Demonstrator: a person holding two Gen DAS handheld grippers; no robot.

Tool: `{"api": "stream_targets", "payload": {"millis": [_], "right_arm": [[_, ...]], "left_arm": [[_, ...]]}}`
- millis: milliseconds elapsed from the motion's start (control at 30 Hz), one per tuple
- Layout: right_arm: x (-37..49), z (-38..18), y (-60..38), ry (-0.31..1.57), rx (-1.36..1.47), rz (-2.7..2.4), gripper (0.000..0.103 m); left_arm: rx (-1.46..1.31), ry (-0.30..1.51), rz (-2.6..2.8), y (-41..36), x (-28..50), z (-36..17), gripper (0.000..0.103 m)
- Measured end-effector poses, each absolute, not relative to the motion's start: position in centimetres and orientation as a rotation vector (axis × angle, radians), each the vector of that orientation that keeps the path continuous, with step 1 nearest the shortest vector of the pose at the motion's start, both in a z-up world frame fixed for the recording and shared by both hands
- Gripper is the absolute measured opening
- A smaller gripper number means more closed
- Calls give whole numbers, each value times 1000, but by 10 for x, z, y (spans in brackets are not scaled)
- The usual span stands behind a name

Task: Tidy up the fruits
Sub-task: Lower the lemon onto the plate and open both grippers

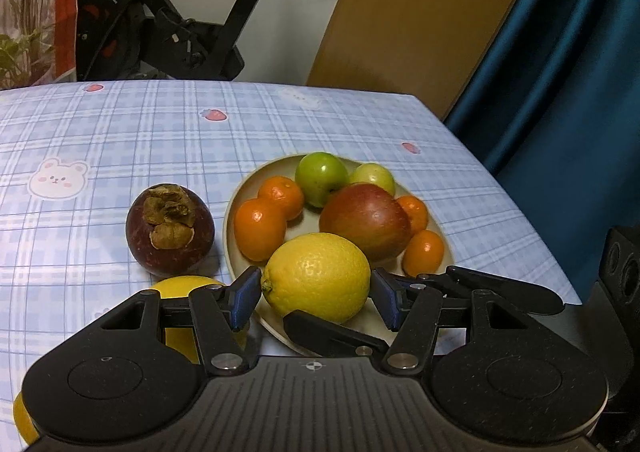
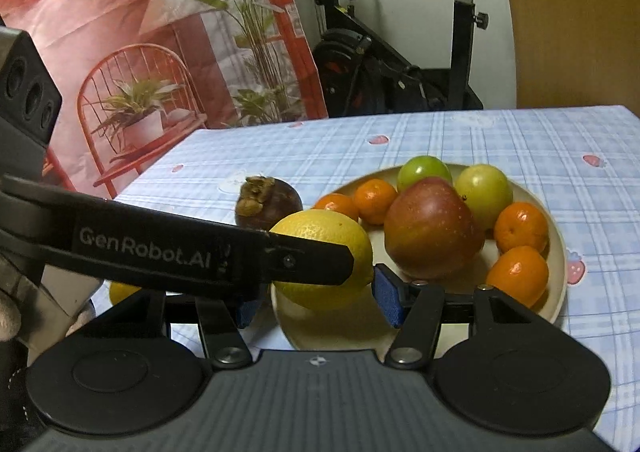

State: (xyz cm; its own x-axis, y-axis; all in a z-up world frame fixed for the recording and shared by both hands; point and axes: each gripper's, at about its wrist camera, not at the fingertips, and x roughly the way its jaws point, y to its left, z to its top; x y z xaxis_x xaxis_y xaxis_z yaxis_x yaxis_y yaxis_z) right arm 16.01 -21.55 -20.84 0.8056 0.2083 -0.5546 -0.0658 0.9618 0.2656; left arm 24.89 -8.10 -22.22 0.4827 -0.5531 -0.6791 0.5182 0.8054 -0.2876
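Both wrist cameras sit low and close at the table's near edge, angled down and forward across the plate of fruit; the right one views from further left, and both share the mangosteen

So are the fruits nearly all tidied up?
Mostly. Already on the plate: four small oranges, two green fruits and a red apple. In hand: the left tongs and the right tongs both seem to pinch one lemon over the plate's near edge. Left on the tablecloth: the mangosteen, a yellow fruit beside the plate, and another yellow one.
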Motion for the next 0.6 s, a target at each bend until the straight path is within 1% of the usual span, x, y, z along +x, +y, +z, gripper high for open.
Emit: {"api": "stream_targets", "payload": {"millis": [300,600], "right_arm": [[173,-213,-215,635,234,137,60],[173,-207,-210,650,205,115,61]], "left_arm": [[18,815,-629,-88,254,-223,63],[-32,791,-592,-76,259,-214,63]]}}
